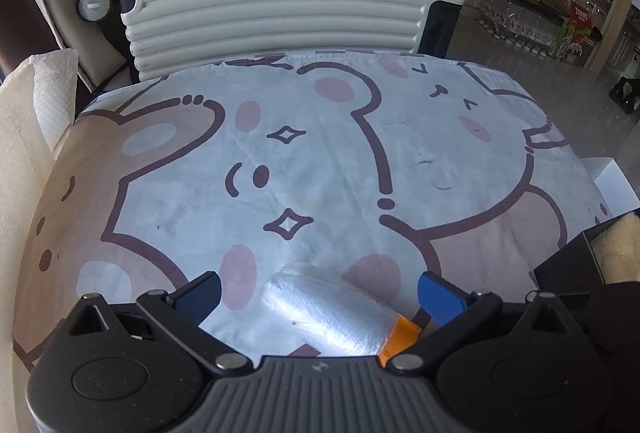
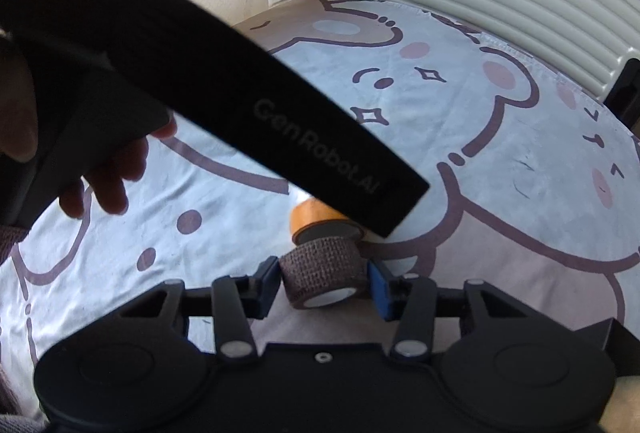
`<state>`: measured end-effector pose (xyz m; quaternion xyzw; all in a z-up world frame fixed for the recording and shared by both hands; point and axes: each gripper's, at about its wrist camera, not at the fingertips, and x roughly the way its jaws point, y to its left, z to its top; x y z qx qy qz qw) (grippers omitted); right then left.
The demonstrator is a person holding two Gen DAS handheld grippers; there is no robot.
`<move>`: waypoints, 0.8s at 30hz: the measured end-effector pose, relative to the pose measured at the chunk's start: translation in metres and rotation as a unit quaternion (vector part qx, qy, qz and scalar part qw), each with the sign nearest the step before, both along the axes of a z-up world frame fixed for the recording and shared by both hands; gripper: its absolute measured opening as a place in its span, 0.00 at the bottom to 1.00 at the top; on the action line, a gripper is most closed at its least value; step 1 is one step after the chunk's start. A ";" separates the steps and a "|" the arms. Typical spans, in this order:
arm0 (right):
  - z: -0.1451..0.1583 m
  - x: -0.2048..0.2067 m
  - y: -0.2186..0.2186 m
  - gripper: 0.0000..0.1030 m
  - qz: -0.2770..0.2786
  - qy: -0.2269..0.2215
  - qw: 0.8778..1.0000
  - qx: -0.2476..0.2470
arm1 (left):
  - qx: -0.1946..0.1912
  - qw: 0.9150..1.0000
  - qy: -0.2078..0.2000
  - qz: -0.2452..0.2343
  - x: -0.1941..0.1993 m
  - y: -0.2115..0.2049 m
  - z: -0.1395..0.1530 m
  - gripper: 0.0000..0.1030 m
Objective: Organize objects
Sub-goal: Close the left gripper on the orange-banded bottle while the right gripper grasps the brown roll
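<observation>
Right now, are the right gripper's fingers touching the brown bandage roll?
Touching. The right wrist view shows the right gripper with both fingers pressed against the sides of the brown bandage roll, no gap.

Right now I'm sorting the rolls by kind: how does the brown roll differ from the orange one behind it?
The brown roll has a woven, crepe-like surface; the orange roll looks smooth. The brown roll sits between the right gripper fingers, which close on it; the orange roll lies free on the cloth, partly hidden by a black strap. Both lie on their sides.
</observation>
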<state>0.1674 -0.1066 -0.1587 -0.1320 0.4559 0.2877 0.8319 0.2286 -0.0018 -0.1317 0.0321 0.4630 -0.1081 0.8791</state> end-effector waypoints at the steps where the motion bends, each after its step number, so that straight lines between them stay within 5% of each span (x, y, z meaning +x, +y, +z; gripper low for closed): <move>1: 0.001 0.000 -0.001 0.46 0.000 0.003 1.000 0.002 | -0.003 1.000 0.001 0.002 0.001 0.001 -0.001 1.00; 13: 0.008 0.004 -0.024 0.46 -0.059 0.013 0.998 0.035 | -0.125 0.990 0.061 0.037 0.012 0.011 -0.015 1.00; 21: 0.010 0.012 -0.024 0.46 -0.087 -0.006 0.995 0.042 | -0.154 0.982 0.111 -0.004 0.005 0.009 -0.018 1.00; 24: 0.010 0.015 -0.024 0.46 -0.095 -0.011 0.994 0.043 | -0.136 0.986 0.100 -0.017 0.000 0.004 -0.013 1.00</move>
